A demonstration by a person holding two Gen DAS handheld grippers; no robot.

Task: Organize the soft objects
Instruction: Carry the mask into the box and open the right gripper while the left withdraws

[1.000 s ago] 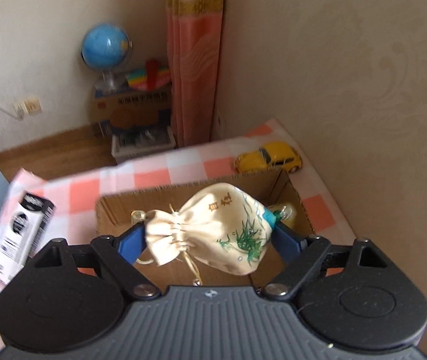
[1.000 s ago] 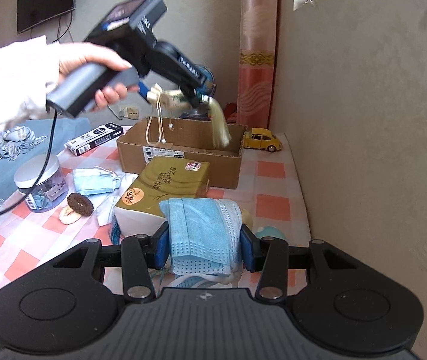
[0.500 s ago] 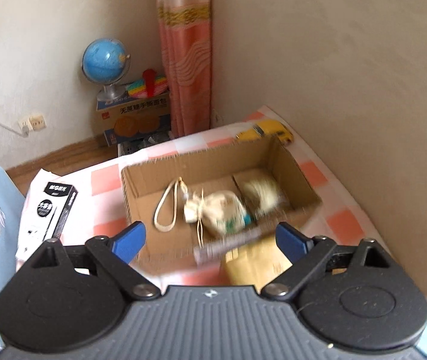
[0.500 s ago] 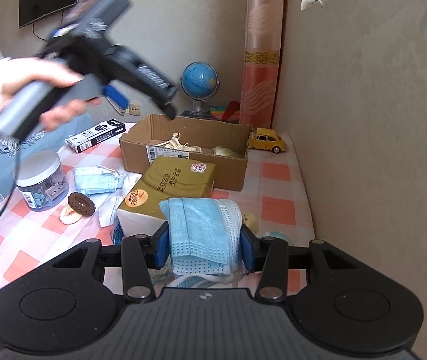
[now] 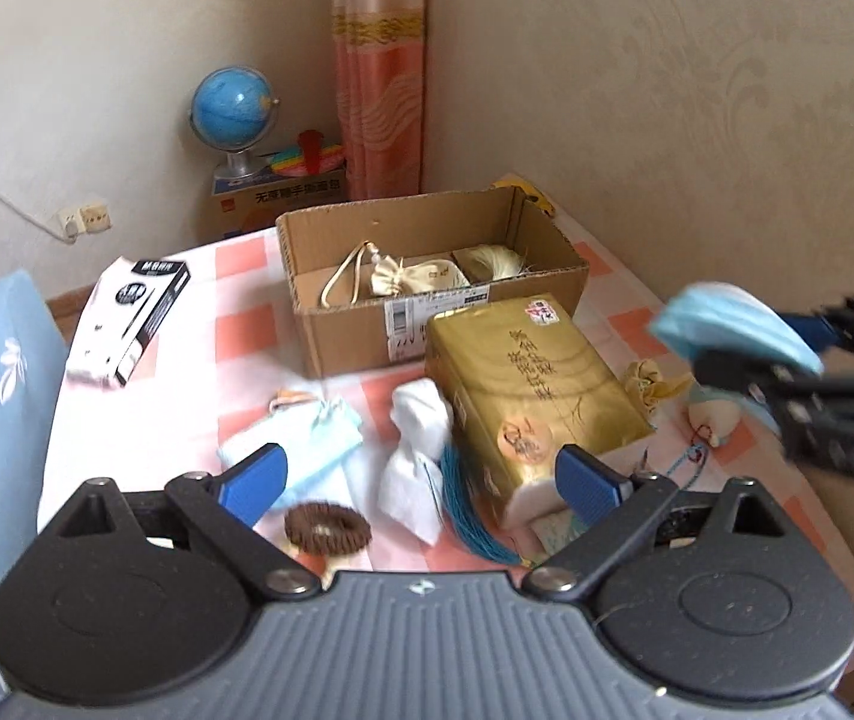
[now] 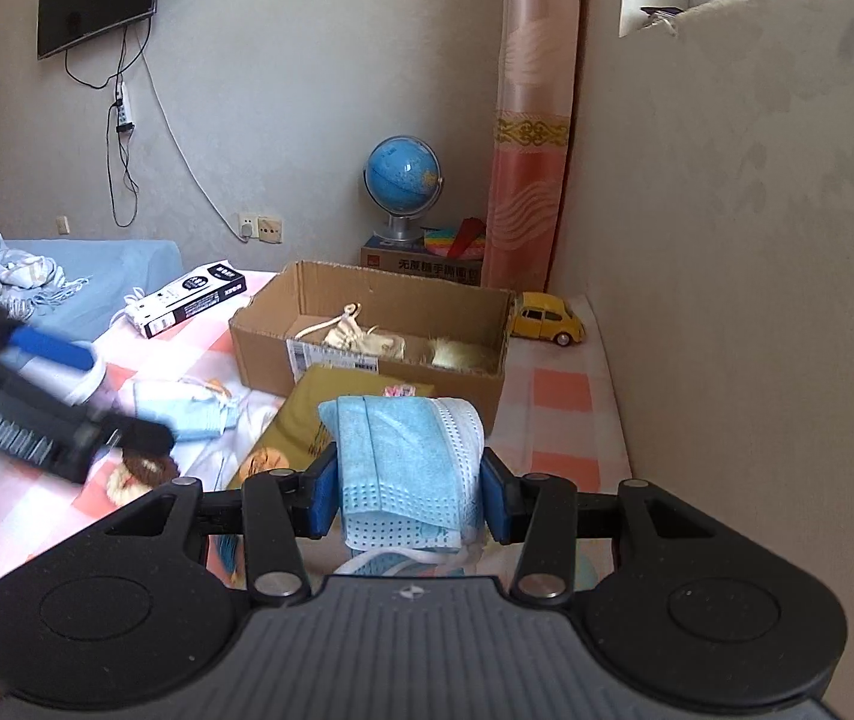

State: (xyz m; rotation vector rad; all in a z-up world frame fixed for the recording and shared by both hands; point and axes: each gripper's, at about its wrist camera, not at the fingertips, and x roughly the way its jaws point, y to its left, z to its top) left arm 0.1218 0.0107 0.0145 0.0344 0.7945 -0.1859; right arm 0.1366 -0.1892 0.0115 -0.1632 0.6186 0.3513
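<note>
Cardboard box [image 5: 427,324]: plain brown corrugated card, matt, with a white paper label. Pouch [image 5: 411,279] inside it: cream woven cloth with a cord drawstring. Face mask [image 6: 405,468]: pale blue pleated non-woven fabric, soft and matt. Tea tin [image 5: 532,384]: gold, glossy, lightly reflective. Hair tie [image 5: 327,528]: brown, fuzzy cloth. Tablecloth [image 5: 246,330]: pink-and-white checked fabric, smooth. Toy car [image 6: 550,315]: yellow, shiny finish. Gripper bodies were matt black plastic; fingertip pads [image 5: 252,480] were blue.
</note>
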